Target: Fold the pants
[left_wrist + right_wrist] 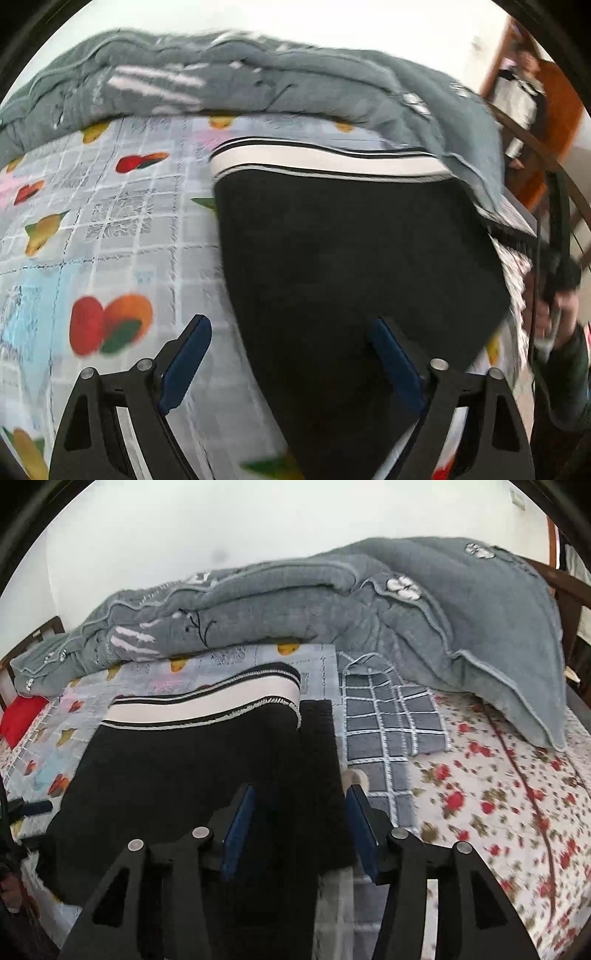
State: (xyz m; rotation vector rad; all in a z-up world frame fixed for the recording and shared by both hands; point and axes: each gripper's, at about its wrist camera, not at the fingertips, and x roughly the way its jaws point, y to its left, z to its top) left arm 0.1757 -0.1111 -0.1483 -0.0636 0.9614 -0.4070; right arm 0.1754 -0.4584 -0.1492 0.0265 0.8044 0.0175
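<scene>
While both wrist views are motion-blurred, we can read the layout. Black pants (351, 258) lie flat on the bed, on a fruit-print sheet (110, 229), waistband away from us: white band with black stripes (325, 158) at the far edge.

Left gripper (291, 354): fingers (188, 354) spread wide, nothing clamped. 1 blue pad sits over the fruit-print sheet, the other over the black fabric, so the pants' left edge runs between them. We can't tell whether the tips touch the cloth.

Right gripper (301, 823): fingers (240, 823) parted, not gripping. In the right wrist view the pants (192, 768) fill the centre; their right edge passes between the 2 blue pads. Black fabric lies in the gap, but the pads aren't pressing on it. The right pad is over a grey checked cloth (384, 716) just beside the pants.

Rest of the scene:
- Grey quilt (332, 602) bunched along the far side of the bed, just beyond the waistband.
- Floral sheet (498, 786) to the right of the checked cloth.
- Red item (20, 716) at the far left edge of the bed, too small to identify.
- Wooden door (554, 122) in the left wrist view's upper right.
- White wall (221, 524) behind the bed.
</scene>
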